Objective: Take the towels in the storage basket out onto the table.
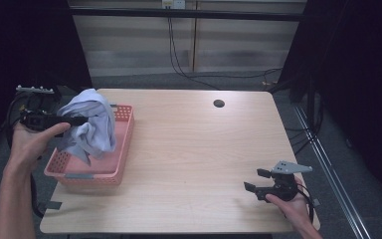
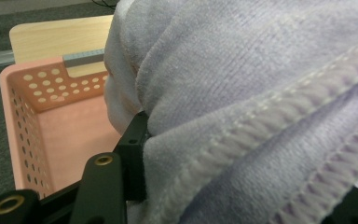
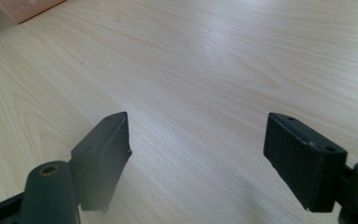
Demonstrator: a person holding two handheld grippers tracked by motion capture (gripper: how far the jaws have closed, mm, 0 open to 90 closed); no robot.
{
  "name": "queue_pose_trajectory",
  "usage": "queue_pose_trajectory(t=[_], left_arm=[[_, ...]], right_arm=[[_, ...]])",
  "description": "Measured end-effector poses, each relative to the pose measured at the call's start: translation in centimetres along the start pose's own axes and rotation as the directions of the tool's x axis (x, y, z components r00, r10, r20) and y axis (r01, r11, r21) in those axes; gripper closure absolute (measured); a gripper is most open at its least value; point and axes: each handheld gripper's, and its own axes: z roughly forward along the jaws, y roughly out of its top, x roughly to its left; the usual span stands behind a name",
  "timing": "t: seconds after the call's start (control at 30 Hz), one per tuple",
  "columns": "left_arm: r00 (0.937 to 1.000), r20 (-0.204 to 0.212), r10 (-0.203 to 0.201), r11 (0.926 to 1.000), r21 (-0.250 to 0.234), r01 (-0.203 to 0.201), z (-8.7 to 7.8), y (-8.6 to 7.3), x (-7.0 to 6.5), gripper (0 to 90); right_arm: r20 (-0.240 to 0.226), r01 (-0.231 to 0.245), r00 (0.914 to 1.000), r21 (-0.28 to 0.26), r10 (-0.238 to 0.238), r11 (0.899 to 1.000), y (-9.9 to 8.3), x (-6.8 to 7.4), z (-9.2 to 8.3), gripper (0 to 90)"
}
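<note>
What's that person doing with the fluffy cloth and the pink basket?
The person's left tongs are clamped on a pale lavender towel, holding it up above the pink basket at the left side of the wooden table. The right tongs wait open and empty near the table's front right corner.

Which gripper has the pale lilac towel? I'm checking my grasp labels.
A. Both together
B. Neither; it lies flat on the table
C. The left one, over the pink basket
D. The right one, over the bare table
C: the left gripper is clamped on the towel, bunched above the pink basket; the right gripper stands open over bare table.
</note>
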Motion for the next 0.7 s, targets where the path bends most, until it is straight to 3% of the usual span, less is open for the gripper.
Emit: queue_pose_trajectory(t=[0.37,0.7], left_arm=[[0.9997,-0.022,0.012,0.9986,-0.052,-0.013,-1.4,2.1,-1.4,48.1],[0.9981,0.009,0.060,0.9968,-0.053,-0.060,0.3,3.6,-4.0,48.0]], right_arm=[[-0.003,-0.001,1.0000,-0.002,0.001,1.000,0.0,0.0,0.0,22.1],[-0.004,0.003,1.0000,-0.002,-0.003,1.000,0.0,-0.1,0.0,22.1]])
